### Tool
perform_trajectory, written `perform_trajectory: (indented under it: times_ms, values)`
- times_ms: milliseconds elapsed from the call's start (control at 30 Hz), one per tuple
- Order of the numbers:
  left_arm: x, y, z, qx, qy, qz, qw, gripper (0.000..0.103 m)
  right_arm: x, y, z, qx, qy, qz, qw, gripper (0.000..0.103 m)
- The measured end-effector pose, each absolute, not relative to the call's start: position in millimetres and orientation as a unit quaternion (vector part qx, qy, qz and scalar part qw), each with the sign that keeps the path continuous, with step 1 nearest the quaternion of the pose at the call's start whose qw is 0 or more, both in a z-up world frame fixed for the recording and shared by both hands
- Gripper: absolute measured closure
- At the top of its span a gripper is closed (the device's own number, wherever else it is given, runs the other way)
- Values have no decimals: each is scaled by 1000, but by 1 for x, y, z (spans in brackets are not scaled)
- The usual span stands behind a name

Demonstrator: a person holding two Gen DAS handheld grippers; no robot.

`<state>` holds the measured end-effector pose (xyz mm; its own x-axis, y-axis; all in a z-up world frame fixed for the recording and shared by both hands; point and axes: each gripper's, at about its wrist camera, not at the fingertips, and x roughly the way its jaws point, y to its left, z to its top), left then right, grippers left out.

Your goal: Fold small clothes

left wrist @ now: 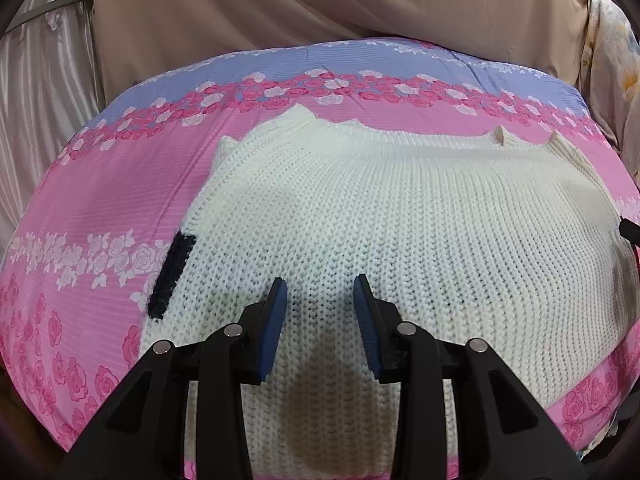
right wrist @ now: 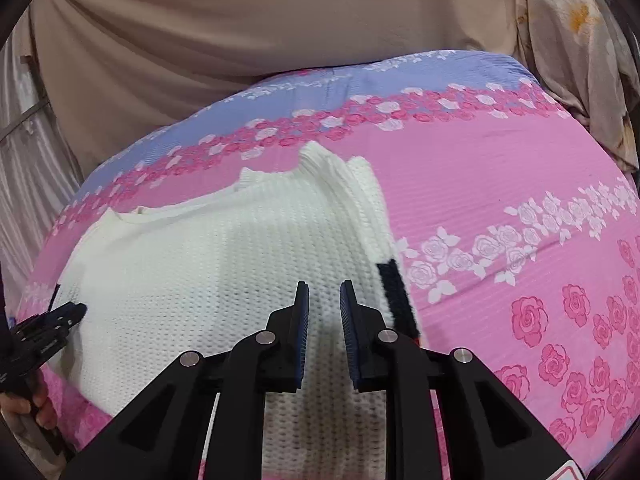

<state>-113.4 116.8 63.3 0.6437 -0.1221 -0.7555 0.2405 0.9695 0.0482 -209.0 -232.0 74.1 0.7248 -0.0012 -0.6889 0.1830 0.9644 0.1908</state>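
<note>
A white knitted sweater [left wrist: 400,216] lies flat on a pink floral bedspread [left wrist: 104,200], with a black cuff [left wrist: 170,276] at its left edge. My left gripper [left wrist: 320,284] hovers open and empty over the sweater's near part. In the right wrist view the sweater [right wrist: 224,264] fills the left half, with a folded ribbed edge and a black cuff [right wrist: 396,296] at its right side. My right gripper [right wrist: 324,288] is open with a narrow gap, empty, just above the sweater near that cuff. The left gripper [right wrist: 68,314] shows at the far left edge.
The bedspread [right wrist: 500,184] has a blue band and rose bands toward the far side. A beige curtain [left wrist: 320,0] hangs behind the bed. Patterned fabric [right wrist: 576,40] hangs at the right. A hand [right wrist: 28,404] holds the left tool.
</note>
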Motion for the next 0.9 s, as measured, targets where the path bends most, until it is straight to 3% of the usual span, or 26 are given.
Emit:
perform_trajectory:
  times_ms: [167,233,267,300,367,567,600,633,667,700,833,900]
  values:
    - [-113,132,75,22,415,-122,901,70,-193,-203,88,87,358,-20,929,85]
    - [-109,140,89,8,403,-125,907,69,-185,-213,96,77,342,-40,936,78]
    - [-103,146,99,3,389,-122,913,62,-180,-221,100,80,335,-45,938,68]
    - [-97,150,105,-3,379,-118,918,46,-172,-234,103,91,329,-49,939,56]
    - [-78,160,114,-19,364,-111,924,34,-156,-255,104,109,328,-57,936,51]
    - [1,148,95,-52,418,-152,894,32,-83,-271,77,115,382,-51,916,48]
    - [10,141,89,-48,422,-163,890,37,-74,-268,70,108,393,-47,912,56]
    - [17,136,85,-42,428,-163,888,51,-68,-264,66,101,402,-44,909,71]
    - [26,131,79,-37,441,-159,883,89,-64,-261,66,106,406,-35,907,93]
    - [31,131,77,-42,446,-164,879,96,-67,-260,72,113,389,-27,914,95]
    - [26,135,100,-28,390,-157,907,97,-94,-265,113,122,292,-38,948,96]
    - [34,137,99,-19,388,-137,911,97,-73,-282,89,130,334,-64,931,96]
